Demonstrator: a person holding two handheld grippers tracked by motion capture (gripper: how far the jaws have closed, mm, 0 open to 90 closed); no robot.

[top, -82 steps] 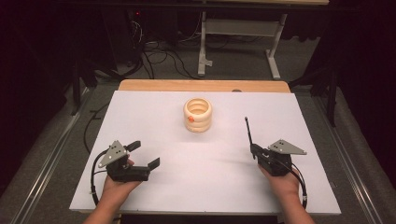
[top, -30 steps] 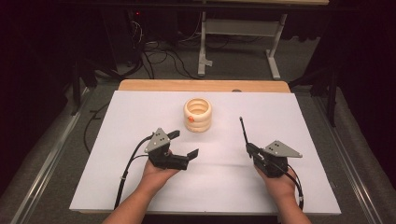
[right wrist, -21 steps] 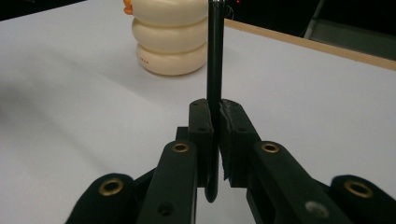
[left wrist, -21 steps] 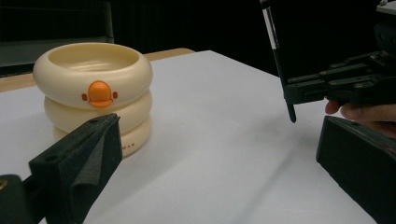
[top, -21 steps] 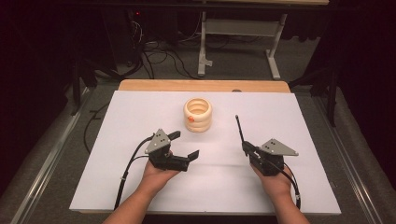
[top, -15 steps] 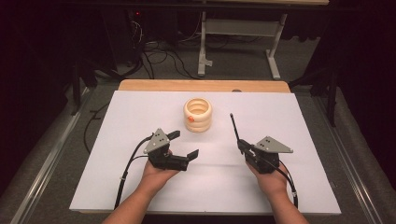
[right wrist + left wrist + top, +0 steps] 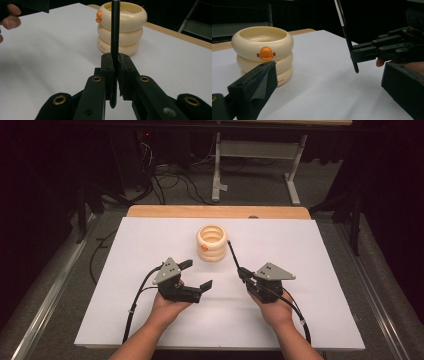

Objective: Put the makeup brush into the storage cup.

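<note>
White sheet covers the tabletop (image 7: 125,270), with a bare wood strip showing along the far edge and dark floor with cables beyond it, and a cream ribbed container (image 7: 211,243) shaped like three stacked rings, with a little orange button on its side, sits toward the far middle. Over on the right, the right gripper (image 7: 241,270) is clamped on a thin black rod (image 7: 232,253) whose tip angles up and away, ending just beside the container's right side. Left gripper (image 7: 194,275) is near the container on its near-left, jaws spread wide with nothing between them.
</note>
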